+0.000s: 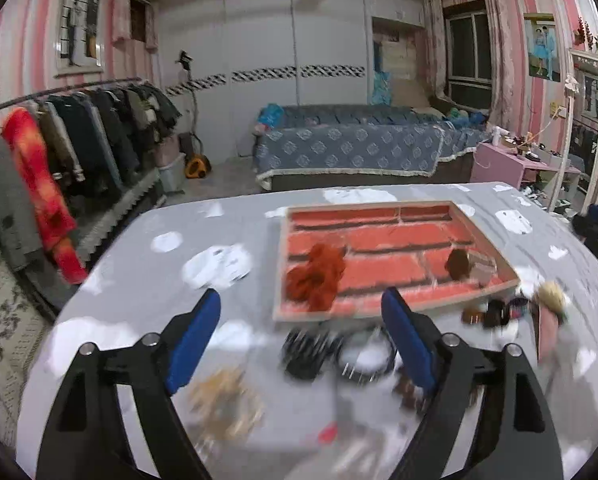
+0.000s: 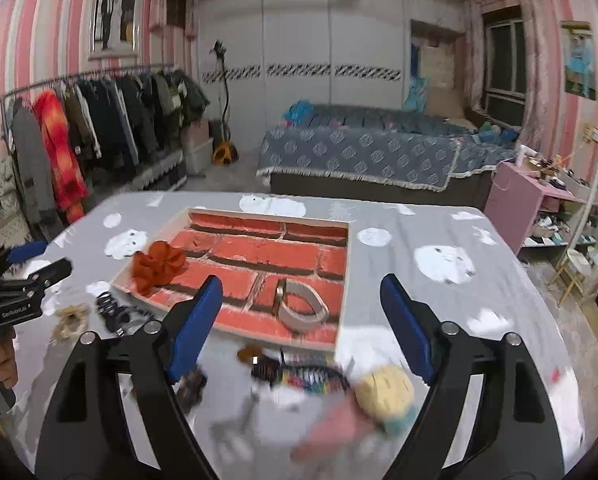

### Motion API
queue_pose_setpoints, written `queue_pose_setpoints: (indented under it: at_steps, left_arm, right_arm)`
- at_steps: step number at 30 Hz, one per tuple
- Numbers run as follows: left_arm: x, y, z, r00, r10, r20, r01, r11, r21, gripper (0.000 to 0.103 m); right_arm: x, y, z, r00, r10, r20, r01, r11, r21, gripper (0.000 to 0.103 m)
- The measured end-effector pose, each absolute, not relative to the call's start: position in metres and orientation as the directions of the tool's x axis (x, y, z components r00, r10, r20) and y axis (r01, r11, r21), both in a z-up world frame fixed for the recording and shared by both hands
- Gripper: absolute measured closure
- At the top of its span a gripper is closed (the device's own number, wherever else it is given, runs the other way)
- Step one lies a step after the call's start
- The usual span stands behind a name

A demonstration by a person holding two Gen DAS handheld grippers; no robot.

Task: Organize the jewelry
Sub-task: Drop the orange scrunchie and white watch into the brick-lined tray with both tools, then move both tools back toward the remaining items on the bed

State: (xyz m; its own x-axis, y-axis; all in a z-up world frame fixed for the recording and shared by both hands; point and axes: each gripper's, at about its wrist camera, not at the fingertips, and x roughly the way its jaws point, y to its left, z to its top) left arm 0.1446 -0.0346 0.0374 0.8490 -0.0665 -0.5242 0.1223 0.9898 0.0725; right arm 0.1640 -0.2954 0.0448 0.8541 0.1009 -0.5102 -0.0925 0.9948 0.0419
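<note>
Both of our grippers are wide apart and hold nothing. Our left gripper (image 1: 301,336) tilts down over the near part of the surface (image 1: 139,264), and its blue pads (image 1: 193,344) have only air between them. Our right gripper (image 2: 301,320) tilts down the same way, with the near edge of the tray seen between its blue pads (image 2: 409,324). In the right wrist view we also see the left gripper at the far left edge, with fingers (image 2: 3,356) of a hand wrapped on its handle.

We see a flat tray (image 2: 349,264) with a red brick picture inside it, lying on the grey surface with white cloud shapes. An orange scrunchie (image 2: 157,264) sits in the tray's left part. A pale heart-shaped box (image 2: 303,306) and a gold ring (image 2: 280,294) sit in its near right part.

More small things lie on the surface, just in front of the tray: black hair clips (image 2: 113,310), a colourful comb (image 2: 311,378), and a fluffy yellow ball (image 2: 385,392). They look blurry.

Behind the surface we see a bed (image 2: 363,156) with a blue cover, a rack of clothes (image 2: 99,128), and pink striped walls (image 2: 31,32).
</note>
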Motion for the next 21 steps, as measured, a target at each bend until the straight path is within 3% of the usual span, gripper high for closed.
queue_pose_setpoints:
  at_steps: [11,21]
  left_arm:
    - [0.031,0.011,0.005,0.868,0.013,-0.497,0.042,0.994,0.099,0.021]
    - [0.028,0.023,-0.013,0.859,0.002,-0.511,0.034,0.998,0.061,0.021]
  right_arm:
    - [0.040,-0.332,0.021,0.867,0.065,-0.495,-0.039,0.997,0.062,0.022]
    - [0.021,-0.337,0.010,0.852,0.010,-0.523,0.020,0.998,0.053,0.022]
